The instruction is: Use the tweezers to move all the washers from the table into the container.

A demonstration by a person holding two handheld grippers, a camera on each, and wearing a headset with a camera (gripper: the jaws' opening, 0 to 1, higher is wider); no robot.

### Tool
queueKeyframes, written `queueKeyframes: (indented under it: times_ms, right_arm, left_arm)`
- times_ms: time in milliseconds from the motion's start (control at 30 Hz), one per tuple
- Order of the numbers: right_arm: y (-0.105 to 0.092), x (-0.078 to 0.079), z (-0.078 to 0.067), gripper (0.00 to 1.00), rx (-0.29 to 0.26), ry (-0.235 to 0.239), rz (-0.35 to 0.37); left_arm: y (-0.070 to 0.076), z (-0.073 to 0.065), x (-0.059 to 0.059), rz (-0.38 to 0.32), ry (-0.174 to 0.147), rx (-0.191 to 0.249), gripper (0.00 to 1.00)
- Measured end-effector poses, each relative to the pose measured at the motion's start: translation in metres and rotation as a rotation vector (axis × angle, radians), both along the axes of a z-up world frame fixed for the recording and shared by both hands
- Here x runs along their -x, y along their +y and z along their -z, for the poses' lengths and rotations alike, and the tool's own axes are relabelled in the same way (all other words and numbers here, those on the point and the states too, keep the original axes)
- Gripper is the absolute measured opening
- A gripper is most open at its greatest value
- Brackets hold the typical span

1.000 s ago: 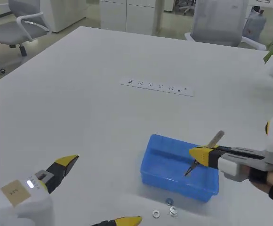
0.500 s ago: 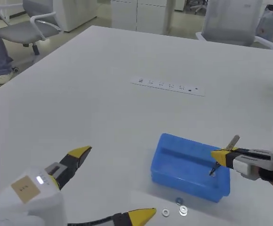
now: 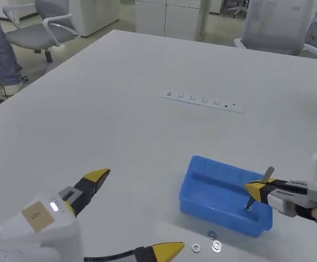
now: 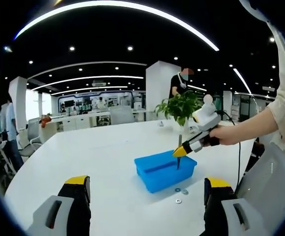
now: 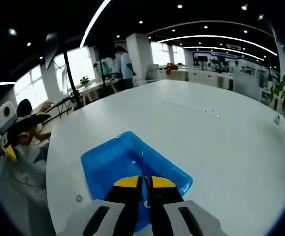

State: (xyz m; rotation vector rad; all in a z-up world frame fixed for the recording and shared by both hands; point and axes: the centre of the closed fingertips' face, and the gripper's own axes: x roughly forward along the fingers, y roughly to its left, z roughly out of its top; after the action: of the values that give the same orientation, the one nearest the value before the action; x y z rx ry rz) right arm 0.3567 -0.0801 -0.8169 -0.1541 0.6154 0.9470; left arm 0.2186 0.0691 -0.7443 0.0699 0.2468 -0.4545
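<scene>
Over the container (image 3: 213, 188), the right claw (image 3: 255, 189), clenched on the tweezers (image 5: 143, 167), is sinking lower, likely delivering; washers (image 3: 216, 246) are waiting outside, the left claw (image 3: 135, 213) gaping.

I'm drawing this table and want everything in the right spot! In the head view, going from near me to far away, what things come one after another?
washers → blue container → power strip → office chair
</scene>
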Motion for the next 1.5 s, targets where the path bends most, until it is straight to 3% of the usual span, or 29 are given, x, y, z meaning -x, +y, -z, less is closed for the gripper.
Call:
queueKeyframes:
  times_ms: [267,500,633,800,967,1133,1333,1500]
  right_arm:
    - [0.0,0.004,-0.019,0.03,-0.046,-0.036,0.007]
    - [0.01,0.019,-0.05,0.03,-0.129,-0.071,-0.004]
    - [0.018,0.031,-0.064,0.03,-0.176,-0.072,-0.023]
    - [0.029,0.049,-0.071,0.03,-0.224,-0.044,-0.059]
    - [0.038,0.068,-0.06,0.03,-0.235,0.01,-0.101]
    - [0.043,0.08,-0.035,0.03,-0.208,0.067,-0.112]
    - [0.042,0.083,-0.005,0.03,-0.168,0.116,-0.109]
    - [0.041,0.083,0.006,0.03,-0.145,0.128,-0.111]
  left_arm:
    - [-0.001,0.001,0.0,0.004,0.006,0.001,0.99]
    - [-0.002,0.002,0.001,0.01,0.014,-0.002,0.99]
    - [-0.002,0.003,0.001,0.013,0.016,-0.003,0.97]
    - [-0.002,0.002,0.001,0.013,0.013,0.001,0.97]
    - [-0.002,0.002,0.001,0.012,0.012,0.004,0.97]
    - [0.0,0.002,0.001,0.005,0.012,0.008,0.97]
    - [0.001,0.002,0.001,0.002,0.014,0.006,0.97]
    - [0.0,0.003,0.001,0.005,0.016,0.007,0.97]
